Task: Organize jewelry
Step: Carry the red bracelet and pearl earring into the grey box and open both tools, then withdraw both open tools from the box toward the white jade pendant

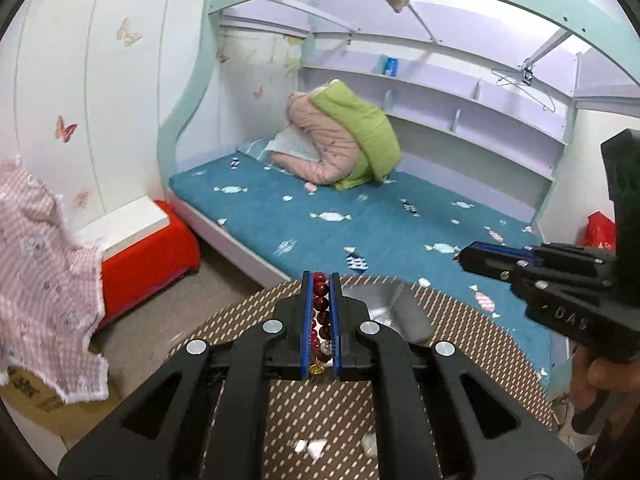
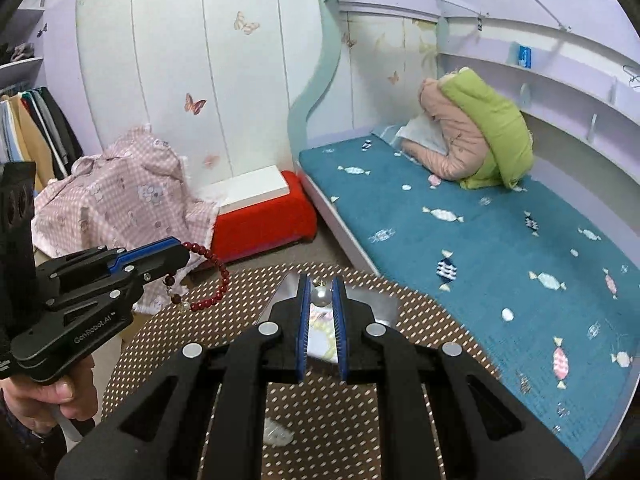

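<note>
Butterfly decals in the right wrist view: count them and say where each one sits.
5, maybe more: two on the white wardrobe doors, a faint one lower down, two on the bed's end wall.

Both grippers ride above the round patterned table (image 2: 168, 344) — air under and between them is open. Left gripper (image 2: 182, 254) and right gripper (image 1: 460, 254) stand well apart, nothing between them but the dangling red bead bracelet (image 2: 216, 280). On the tabletop: a silver tray (image 1: 384, 300) at the far edge, small pale pieces (image 1: 312, 446) near the front. Beyond the table, the bed (image 2: 480, 240) blocks the right; the pink checked cloth (image 2: 120, 204) and red stool (image 2: 264, 220) crowd the left — bare floor (image 1: 224, 280) between.
</note>
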Demonstrator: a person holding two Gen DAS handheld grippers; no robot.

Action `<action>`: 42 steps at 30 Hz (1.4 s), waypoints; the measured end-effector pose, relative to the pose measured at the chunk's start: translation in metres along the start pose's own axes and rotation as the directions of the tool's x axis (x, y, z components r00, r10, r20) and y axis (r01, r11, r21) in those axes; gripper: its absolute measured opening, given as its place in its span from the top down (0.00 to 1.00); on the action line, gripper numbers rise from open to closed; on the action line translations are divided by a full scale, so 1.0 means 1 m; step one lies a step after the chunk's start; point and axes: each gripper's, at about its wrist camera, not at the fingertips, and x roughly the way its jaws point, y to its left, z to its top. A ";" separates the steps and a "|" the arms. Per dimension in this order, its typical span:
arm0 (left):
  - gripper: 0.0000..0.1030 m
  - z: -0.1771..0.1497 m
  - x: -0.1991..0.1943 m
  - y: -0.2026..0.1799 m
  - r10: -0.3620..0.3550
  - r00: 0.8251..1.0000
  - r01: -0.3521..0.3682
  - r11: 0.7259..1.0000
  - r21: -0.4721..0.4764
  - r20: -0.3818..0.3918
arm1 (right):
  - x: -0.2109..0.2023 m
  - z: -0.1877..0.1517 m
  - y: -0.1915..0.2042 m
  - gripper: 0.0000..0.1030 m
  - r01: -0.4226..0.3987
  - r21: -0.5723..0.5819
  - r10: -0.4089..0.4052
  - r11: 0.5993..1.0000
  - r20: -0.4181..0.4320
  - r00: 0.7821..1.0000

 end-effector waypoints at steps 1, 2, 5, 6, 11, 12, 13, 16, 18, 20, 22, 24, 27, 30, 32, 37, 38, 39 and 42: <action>0.92 0.008 0.004 -0.004 -0.010 1.000 0.010 1.000 0.007 0.000 | 0.001 0.003 -0.002 0.91 0.001 0.002 -0.001 1.000 0.001 1.000; 0.92 0.012 0.005 -0.006 -0.017 1.000 0.017 1.000 0.011 0.001 | 0.002 0.005 -0.003 0.91 0.005 0.000 -0.005 1.000 0.001 1.000; 0.92 0.027 0.016 -0.014 -0.050 0.999 0.050 0.999 0.016 -0.008 | 0.008 0.010 -0.008 0.91 0.004 0.002 -0.004 1.000 -0.007 1.000; 0.92 0.031 0.022 -0.016 -0.058 0.998 0.059 0.998 0.016 -0.015 | 0.012 0.012 -0.010 0.91 0.003 0.003 -0.003 1.000 -0.014 1.000; 0.92 0.037 0.048 -0.018 -0.077 0.995 0.077 0.997 0.006 -0.056 | 0.033 0.013 -0.017 0.90 0.003 0.018 -0.002 1.000 -0.053 0.999; 0.92 0.037 0.052 -0.018 -0.079 0.995 0.080 0.997 0.003 -0.064 | 0.037 0.013 -0.019 0.90 0.003 0.022 -0.001 1.000 -0.059 0.998; 0.92 0.037 0.056 -0.018 -0.081 0.994 0.082 0.997 0.000 -0.071 | 0.039 0.012 -0.020 0.90 0.002 0.025 -0.001 1.000 -0.064 0.998; 0.92 0.036 0.069 -0.018 -0.082 0.992 0.083 0.997 0.000 -0.093 | 0.049 0.011 -0.024 0.90 0.003 0.033 0.000 0.999 -0.083 0.997; 0.92 0.036 0.074 -0.016 -0.084 0.991 0.084 0.996 -0.004 -0.105 | 0.055 0.012 -0.026 0.90 0.004 0.037 -0.001 0.999 -0.098 0.995; 0.92 0.035 0.080 -0.014 -0.086 0.990 0.086 0.996 -0.008 -0.115 | 0.059 0.012 -0.025 0.90 0.007 0.039 -0.003 0.999 -0.108 0.994; 0.92 0.035 0.084 -0.014 -0.090 0.988 0.090 0.996 -0.007 -0.128 | 0.063 0.011 -0.026 0.90 0.006 0.045 0.000 0.999 -0.117 0.993; 0.92 0.035 0.088 -0.014 -0.086 0.986 0.086 0.996 -0.004 -0.140 | 0.067 0.012 -0.028 0.90 0.004 0.051 0.002 0.999 -0.124 0.992; 0.44 0.033 0.087 -0.012 -0.067 0.989 0.066 0.998 -0.012 -0.133 | 0.071 0.011 -0.029 0.89 0.014 0.067 -0.005 0.998 -0.131 0.991; 0.21 0.032 0.080 -0.003 -0.036 0.994 0.032 0.998 -0.046 -0.101 | 0.071 0.008 -0.035 0.69 0.025 0.095 -0.012 0.995 -0.134 0.991; 0.13 0.032 0.076 0.001 -0.016 0.996 0.011 0.999 -0.050 -0.090 | 0.071 0.006 -0.038 0.47 0.032 0.104 -0.019 0.994 -0.127 0.992; 0.08 0.031 0.059 0.009 0.047 0.997 -0.050 0.997 -0.054 -0.060 | 0.063 0.001 -0.046 0.07 0.048 0.160 -0.033 0.986 -0.097 0.995; 0.08 0.030 0.056 0.010 0.060 0.997 -0.063 0.997 -0.050 -0.056 | 0.062 0.000 -0.047 0.07 0.050 0.168 -0.033 0.985 -0.097 0.995; 0.07 0.029 0.053 0.011 0.073 0.996 -0.076 0.996 -0.046 -0.051 | 0.060 -0.001 -0.049 0.07 0.052 0.181 -0.035 0.982 -0.096 0.995; 0.07 0.025 0.040 0.013 0.087 0.996 -0.089 0.995 -0.047 -0.034 | 0.054 -0.003 -0.050 0.07 0.063 0.198 -0.047 0.978 -0.084 0.995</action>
